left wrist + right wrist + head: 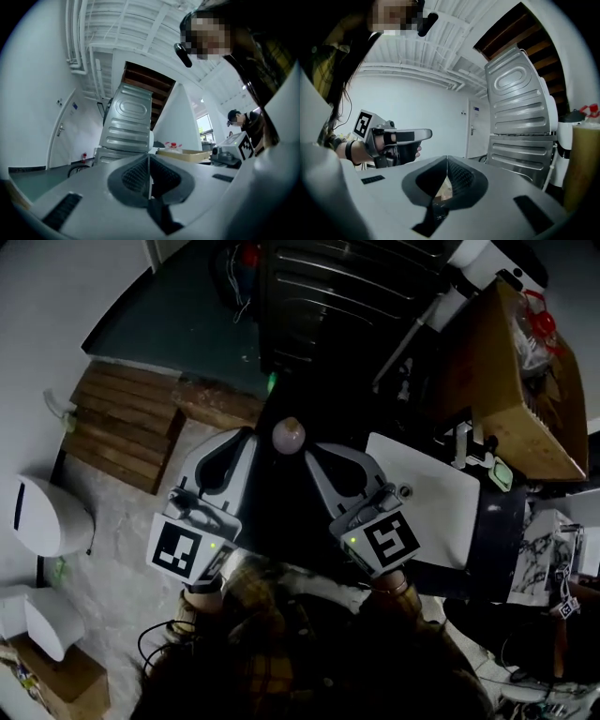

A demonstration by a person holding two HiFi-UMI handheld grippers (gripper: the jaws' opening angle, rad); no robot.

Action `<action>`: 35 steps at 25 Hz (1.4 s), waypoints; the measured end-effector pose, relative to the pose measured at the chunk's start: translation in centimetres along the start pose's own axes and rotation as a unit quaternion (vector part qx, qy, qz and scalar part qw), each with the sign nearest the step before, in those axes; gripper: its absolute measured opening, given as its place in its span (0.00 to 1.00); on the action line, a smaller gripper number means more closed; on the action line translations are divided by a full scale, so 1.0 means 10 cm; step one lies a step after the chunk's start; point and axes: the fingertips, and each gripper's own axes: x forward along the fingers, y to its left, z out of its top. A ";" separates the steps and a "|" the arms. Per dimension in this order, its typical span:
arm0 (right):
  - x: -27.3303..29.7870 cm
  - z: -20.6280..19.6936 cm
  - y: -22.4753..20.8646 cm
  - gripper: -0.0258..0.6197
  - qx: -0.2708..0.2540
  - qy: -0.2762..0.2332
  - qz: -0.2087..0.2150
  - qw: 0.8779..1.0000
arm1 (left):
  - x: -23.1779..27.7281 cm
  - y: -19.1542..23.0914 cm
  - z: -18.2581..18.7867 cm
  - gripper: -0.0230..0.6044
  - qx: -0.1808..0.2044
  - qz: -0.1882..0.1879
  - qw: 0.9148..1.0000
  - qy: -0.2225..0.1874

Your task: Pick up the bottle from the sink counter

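Fingers [133, 176] of left gripper [149, 161] and fingers [461, 178] of right gripper [447, 161]: pressed together, nothing held. Red-capped bottle [541, 326]: seen in cardboard box [506, 399], well beyond right fingertips, untouched. Pick-up judged not begun.

The left gripper [249, 437] and right gripper [311, 450] are side by side, tips close together. A pallet [122, 423] lies on the floor [117, 521] to their left. A box [525, 381] stands to their right, and a panel [127, 123] rises ahead.
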 end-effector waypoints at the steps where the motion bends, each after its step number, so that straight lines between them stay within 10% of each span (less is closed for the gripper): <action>1: 0.01 -0.01 -0.04 0.07 0.001 0.001 -0.011 1.000 | 0.05 0.03 -0.01 0.08 0.002 -0.010 1.000 -0.004; 14: 0.10 -0.16 -0.17 0.07 0.006 0.018 -0.073 0.997 | 0.29 0.04 -0.29 0.08 -0.009 -0.080 0.997 0.020; 35: 0.34 -0.45 -0.41 0.07 0.035 0.034 -0.052 0.997 | 0.43 0.10 -0.82 0.08 -0.036 -0.050 0.994 0.085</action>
